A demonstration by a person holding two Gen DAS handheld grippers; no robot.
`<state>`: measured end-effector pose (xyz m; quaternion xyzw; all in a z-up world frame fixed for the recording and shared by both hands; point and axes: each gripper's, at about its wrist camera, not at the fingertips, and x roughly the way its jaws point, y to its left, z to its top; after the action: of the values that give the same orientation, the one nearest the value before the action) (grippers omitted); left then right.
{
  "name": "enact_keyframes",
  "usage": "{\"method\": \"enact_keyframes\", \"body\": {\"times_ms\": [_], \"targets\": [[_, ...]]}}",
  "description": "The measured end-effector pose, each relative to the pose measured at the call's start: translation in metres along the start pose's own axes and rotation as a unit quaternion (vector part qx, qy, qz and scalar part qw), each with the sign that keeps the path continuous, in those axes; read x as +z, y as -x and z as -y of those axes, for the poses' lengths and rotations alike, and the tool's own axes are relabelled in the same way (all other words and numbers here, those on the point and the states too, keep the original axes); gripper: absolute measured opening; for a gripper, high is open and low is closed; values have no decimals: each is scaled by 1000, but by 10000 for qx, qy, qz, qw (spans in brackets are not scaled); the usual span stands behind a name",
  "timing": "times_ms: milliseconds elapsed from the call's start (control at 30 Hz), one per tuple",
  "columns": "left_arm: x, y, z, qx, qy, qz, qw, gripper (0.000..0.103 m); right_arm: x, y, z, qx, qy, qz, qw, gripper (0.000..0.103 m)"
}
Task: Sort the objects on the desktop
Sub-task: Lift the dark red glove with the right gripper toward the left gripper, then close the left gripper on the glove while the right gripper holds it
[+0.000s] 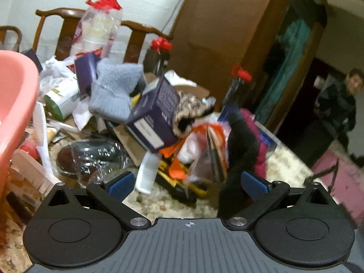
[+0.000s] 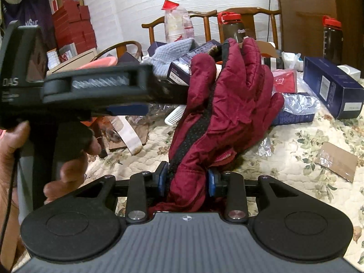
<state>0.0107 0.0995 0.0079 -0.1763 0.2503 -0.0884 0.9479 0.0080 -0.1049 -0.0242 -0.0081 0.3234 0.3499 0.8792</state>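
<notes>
A maroon quilted glove (image 2: 229,95) with a black dotted strip stands upright over the floral tablecloth (image 2: 295,141). My right gripper (image 2: 187,180) is shut on its cuff, blue pads pressing from both sides. My left gripper (image 1: 187,185) is open wide. In the left wrist view the same glove (image 1: 245,141) shows its dark side just past the right pad (image 1: 254,184), and nothing is clamped between the pads. In the right wrist view the left gripper (image 2: 136,104) comes in from the left, held by a hand (image 2: 75,152), its tip close to the glove's thumb side.
A pile beyond the left gripper holds a grey knit glove (image 1: 113,91), a purple box (image 1: 154,113), a white comb (image 1: 145,175) and a clear plastic container (image 1: 95,157). A pink basin (image 1: 16,95) is at left. A dark blue box (image 2: 329,88) and cardboard (image 2: 336,161) lie right. A person (image 1: 334,113) stands in the doorway.
</notes>
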Motion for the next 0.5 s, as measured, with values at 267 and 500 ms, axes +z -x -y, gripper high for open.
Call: {"method": "enact_keyframes", "body": {"times_ms": [267,500], "targets": [[2,-11,27,-313,-437,-5,9986,103,1,-3,0,4,11,-2,10000,40],[-1,-59,45,84,-568,-567,9967,70,0,-5,-1,-63,37,33,10000,39]]}}
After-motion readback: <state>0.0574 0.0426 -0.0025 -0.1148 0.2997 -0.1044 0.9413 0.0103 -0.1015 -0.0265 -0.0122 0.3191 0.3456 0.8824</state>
